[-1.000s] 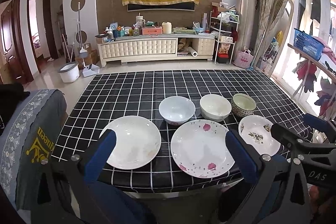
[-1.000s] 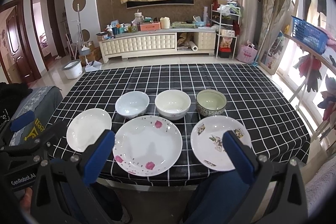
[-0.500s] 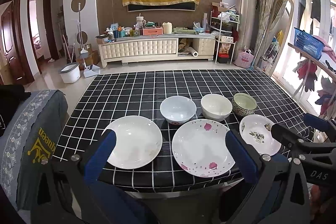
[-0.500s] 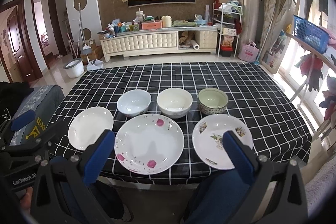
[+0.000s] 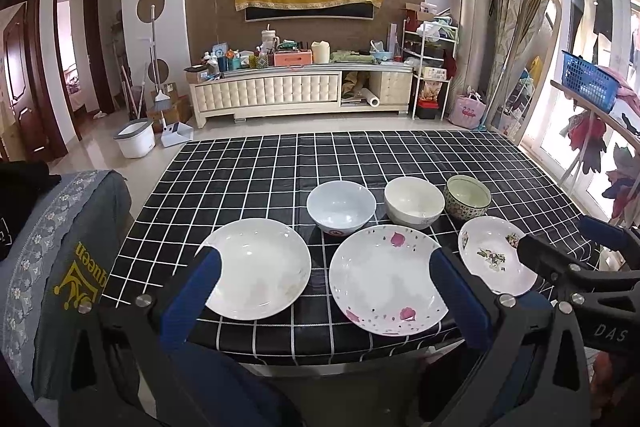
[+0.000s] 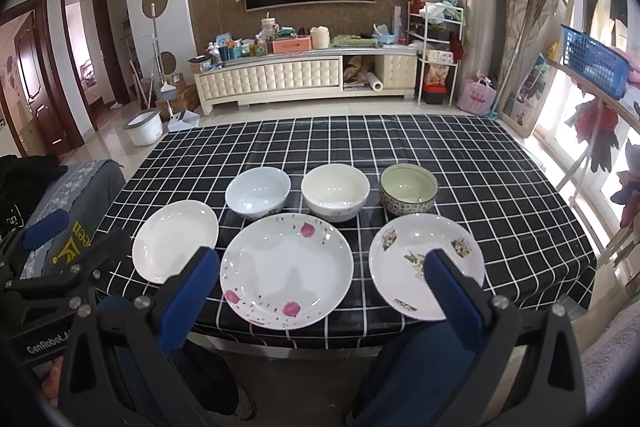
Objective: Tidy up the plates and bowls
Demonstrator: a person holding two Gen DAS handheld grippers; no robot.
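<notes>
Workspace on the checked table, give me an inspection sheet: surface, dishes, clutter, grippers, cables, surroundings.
Surface: table under a black checked cloth, far half bare.
Job's things: plain white plate, pink-flower plate and leaf-print plate in the near row; pale blue bowl, cream bowl and green patterned bowl behind; none stacked.
Clutter: nothing seen on the table.
Grippers: left gripper and right gripper open, empty, short of the table edge.
Cables: nothing seen.
Surroundings: cluttered TV cabinet, blue basket, mop bucket.
</notes>
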